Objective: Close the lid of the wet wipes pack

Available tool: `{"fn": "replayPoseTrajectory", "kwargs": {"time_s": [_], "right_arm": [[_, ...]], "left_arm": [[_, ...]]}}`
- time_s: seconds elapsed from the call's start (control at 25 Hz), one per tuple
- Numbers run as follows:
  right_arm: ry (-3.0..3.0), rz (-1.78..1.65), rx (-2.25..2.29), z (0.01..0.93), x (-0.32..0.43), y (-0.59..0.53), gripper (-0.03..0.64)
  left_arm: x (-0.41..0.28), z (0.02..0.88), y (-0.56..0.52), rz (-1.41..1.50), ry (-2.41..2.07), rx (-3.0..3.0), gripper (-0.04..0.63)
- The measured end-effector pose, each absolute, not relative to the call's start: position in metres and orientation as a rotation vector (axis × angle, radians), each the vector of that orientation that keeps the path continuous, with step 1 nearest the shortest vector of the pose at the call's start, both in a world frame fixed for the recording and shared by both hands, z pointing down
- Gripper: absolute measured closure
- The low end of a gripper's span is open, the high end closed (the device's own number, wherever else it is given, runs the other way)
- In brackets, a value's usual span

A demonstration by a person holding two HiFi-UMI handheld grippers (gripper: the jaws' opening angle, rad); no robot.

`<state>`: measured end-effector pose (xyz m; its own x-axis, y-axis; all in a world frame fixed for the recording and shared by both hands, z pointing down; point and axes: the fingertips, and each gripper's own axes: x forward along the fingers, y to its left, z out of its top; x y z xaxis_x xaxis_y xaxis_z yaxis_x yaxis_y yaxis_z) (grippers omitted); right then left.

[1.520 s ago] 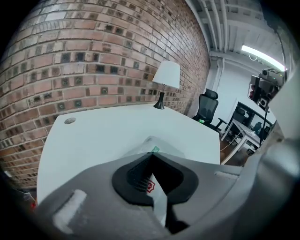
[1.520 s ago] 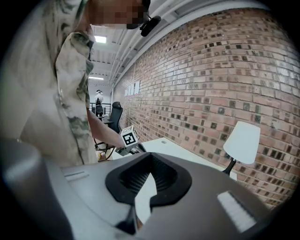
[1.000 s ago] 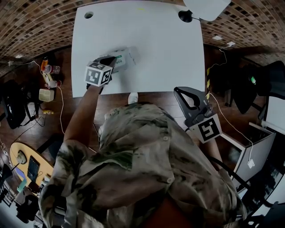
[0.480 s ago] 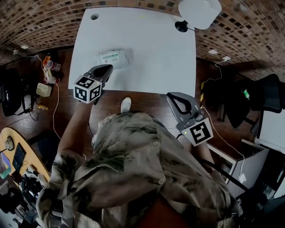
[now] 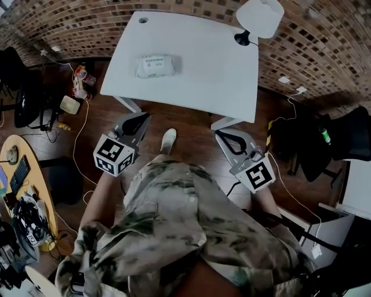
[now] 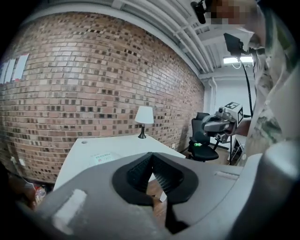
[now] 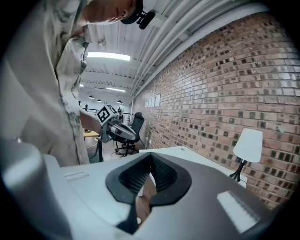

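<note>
The wet wipes pack point(image 5: 157, 65) lies flat on the white table point(image 5: 214, 75), its lid down as far as I can tell. It shows small and far off in the left gripper view as the pack point(image 6: 102, 158). Both grippers are held off the table, over the wooden floor near the person's body. My left gripper point(image 5: 142, 118) is shut with nothing in it, well short of the table's near edge. My right gripper point(image 5: 223, 134) is shut and holds nothing too. In each gripper view the ribbed jaws meet at the tip: left gripper point(image 6: 151, 154), right gripper point(image 7: 151, 155).
A white lamp point(image 5: 259, 17) stands at the table's far right corner. A black office chair point(image 5: 348, 133) is at the right. A round wooden table point(image 5: 17, 191) with clutter is at the lower left. Cables and small items lie on the floor at the left.
The person has stepped back from the table. My left gripper has drawn away from the pack, which stays on the table. Both grippers now hang over the floor.
</note>
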<state>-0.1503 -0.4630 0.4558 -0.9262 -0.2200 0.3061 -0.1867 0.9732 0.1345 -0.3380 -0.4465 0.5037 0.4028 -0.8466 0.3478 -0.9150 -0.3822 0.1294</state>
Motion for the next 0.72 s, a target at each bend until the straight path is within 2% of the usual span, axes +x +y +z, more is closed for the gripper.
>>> {"fn": "replayPoseTrajectory", "kwargs": {"time_s": [0.32, 0.72], "right_arm": [[-2.834, -0.148, 0.208, 0.45, -0.129, -0.408, 0.611], [-2.878, -0.137, 0.057, 0.436, -0.142, -0.343, 0.611]], "left_arm": [[-0.279, 0.457, -0.334, 0.241, -1.552, 2.409, 0.594], [-0.242, 0.401, -0.265, 0.232, -1.569, 2.505, 0.594]]}}
